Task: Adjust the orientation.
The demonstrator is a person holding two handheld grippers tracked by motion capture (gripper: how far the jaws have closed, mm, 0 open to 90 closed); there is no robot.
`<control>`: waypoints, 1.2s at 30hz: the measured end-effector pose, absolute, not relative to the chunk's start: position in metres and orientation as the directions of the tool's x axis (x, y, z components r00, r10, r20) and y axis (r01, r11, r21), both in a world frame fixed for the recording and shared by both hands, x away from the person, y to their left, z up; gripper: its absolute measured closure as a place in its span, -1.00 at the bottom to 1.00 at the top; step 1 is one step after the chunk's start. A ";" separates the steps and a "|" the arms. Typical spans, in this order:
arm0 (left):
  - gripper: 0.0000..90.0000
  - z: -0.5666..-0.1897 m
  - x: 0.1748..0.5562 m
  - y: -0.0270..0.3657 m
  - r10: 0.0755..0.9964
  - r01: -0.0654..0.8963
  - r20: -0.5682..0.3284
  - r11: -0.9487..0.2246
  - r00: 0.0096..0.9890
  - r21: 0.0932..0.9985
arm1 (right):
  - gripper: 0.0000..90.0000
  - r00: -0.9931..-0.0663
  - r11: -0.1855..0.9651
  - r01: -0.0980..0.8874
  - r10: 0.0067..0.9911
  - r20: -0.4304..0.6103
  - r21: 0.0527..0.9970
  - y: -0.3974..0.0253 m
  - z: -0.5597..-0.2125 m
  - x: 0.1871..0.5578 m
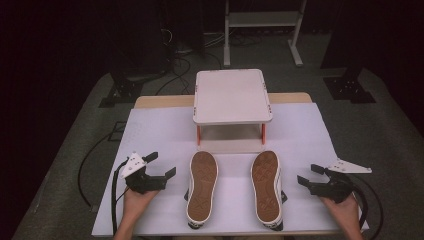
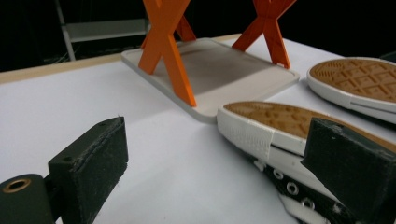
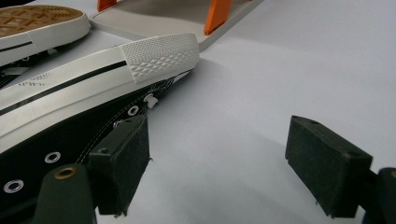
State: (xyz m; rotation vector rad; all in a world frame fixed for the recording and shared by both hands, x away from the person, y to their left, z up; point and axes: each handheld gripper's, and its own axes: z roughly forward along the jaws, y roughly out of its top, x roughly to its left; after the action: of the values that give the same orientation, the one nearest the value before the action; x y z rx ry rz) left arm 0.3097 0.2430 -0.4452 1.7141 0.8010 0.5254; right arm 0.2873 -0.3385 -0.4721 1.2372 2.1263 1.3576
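Near edge first: my left hand (image 1: 134, 204) and right hand (image 1: 345, 210) come in over the front lip of the white table sheet (image 1: 150, 135), each holding a gripper. The left gripper (image 1: 162, 165) sits just outside the left shoe (image 1: 202, 186); its jaws stand wide apart and hold nothing. In the left gripper view, the left gripper (image 2: 219, 163) frames the shoe's toe end: one pad is over bare sheet, the other sits in front of the shoe's black canvas side, contact not resolvable. The right gripper (image 1: 309, 174) mirrors it beside the right shoe (image 1: 266, 187), jaws likewise wide and empty. In the right gripper view, the right gripper (image 3: 217, 163) has one pad close against the shoe's eyelet side, the other over open sheet; I cannot tell whether the near pad touches.

Both shoes lie sole-up, tan treads showing, side by side in the middle of the sheet, heels at the front edge, toes pointing away. A strip of bare sheet runs between them. Open room lies outboard of each gripper up to the sheet's side edges.

Beyond the toes stands the small white shelf rack (image 1: 232, 95) on orange legs (image 1: 198, 135), its lower tray (image 1: 231, 145) just beside the toe caps. Behind it the wooden table edge (image 1: 160, 101) shows, then dark floor with cables (image 1: 175, 70).
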 end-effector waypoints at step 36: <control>0.62 -0.425 0.302 0.160 0.452 0.247 0.020 -0.523 0.892 0.816 | -0.53 -0.583 0.190 0.459 0.802 0.133 0.868 -0.331 -0.464 0.283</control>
State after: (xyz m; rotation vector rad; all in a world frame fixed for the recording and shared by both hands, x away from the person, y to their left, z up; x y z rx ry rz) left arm 0.3022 0.1600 -0.4251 2.1442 0.5001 0.2856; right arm 0.2829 -0.3311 -0.4640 1.1876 2.1207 1.3515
